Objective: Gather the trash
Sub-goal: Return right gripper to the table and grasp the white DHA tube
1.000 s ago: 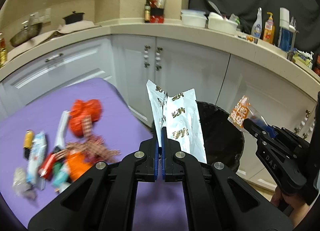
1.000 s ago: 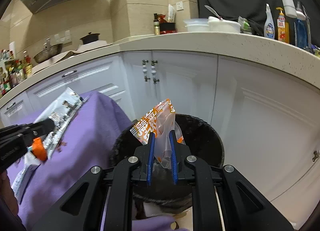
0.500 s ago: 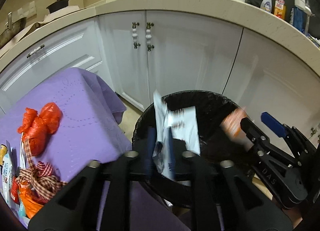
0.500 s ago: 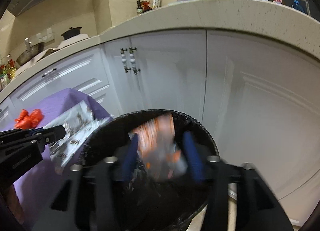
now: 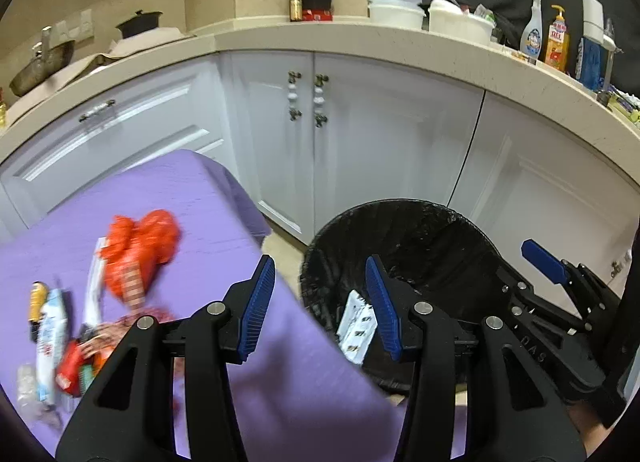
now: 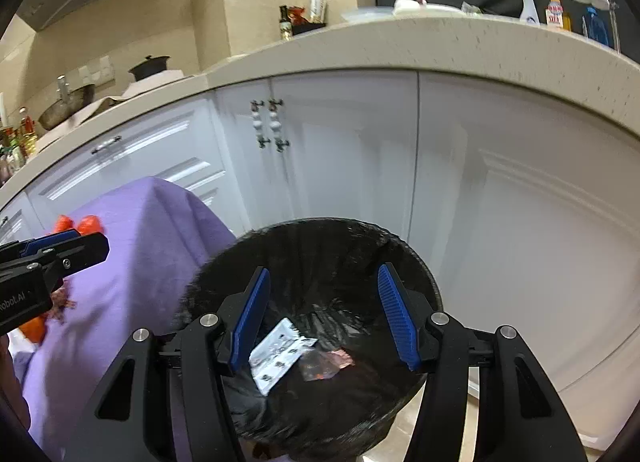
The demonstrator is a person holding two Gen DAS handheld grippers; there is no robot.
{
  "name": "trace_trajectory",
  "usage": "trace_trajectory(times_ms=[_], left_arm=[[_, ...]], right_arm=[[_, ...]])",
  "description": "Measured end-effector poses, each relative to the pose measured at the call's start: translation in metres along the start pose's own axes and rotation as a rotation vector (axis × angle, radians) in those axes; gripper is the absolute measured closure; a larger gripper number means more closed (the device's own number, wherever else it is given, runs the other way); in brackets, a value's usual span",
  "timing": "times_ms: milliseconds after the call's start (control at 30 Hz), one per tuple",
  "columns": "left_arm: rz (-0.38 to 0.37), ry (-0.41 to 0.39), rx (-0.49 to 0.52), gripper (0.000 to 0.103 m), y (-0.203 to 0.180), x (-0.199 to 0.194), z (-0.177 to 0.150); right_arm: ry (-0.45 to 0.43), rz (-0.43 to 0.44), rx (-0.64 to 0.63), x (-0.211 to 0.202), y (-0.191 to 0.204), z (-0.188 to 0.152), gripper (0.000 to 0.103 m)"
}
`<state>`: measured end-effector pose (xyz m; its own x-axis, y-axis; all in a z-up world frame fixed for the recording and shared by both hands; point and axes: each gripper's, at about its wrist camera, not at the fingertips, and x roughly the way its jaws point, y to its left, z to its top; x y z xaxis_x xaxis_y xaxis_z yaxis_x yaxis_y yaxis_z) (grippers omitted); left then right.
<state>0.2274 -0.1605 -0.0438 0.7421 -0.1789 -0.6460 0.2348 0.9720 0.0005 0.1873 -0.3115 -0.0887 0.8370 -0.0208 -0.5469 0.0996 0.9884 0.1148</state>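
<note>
A black-lined trash bin (image 5: 404, 218) (image 6: 424, 274) stands on the floor before the white cabinets. Inside it lie a silver-white wrapper (image 6: 278, 354) (image 5: 356, 326) and an orange-and-clear wrapper (image 6: 326, 364). My left gripper (image 5: 320, 298) hangs over the purple table's edge beside the bin, its jaws opening with nothing between them. My right gripper (image 6: 324, 310) (image 5: 532, 258) hovers above the bin mouth, open and empty. On the purple tablecloth (image 5: 168, 198) lies a pile of trash (image 5: 60, 334): a red-orange plastic bag (image 5: 140, 238) and several wrappers.
White cabinet doors (image 5: 360, 142) curve behind the bin under a beige countertop (image 5: 360, 38) that carries bottles, tubs and a pot. The purple cloth (image 6: 152, 222) drapes over the table corner right next to the bin's left side.
Both grippers opened and let go of their wrappers, which dropped into the bin. Both hands dipped toward the bin and came back up.
</note>
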Motion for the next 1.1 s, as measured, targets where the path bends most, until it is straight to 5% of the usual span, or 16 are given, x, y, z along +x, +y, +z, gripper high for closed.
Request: trace_trajectory(times_ms=[300,633,1100], left_arm=[[0.074,-0.035,-0.060,0.056,0.059,-0.070,-0.034],[0.247,-0.058,-0.150,0.056,0.139,-0.137,-0.094],[0.421,-0.054,-0.289,0.056,0.238,-0.192,-0.163]], right_arm=[[-0.019,0.083,-0.053,-0.042,0.051,-0.009,0.046],[-0.020,0.198,-0.147,-0.075,0.127,-0.032,0.045],[0.015,0.339,-0.296,-0.097,0.233,-0.072,0.045]])
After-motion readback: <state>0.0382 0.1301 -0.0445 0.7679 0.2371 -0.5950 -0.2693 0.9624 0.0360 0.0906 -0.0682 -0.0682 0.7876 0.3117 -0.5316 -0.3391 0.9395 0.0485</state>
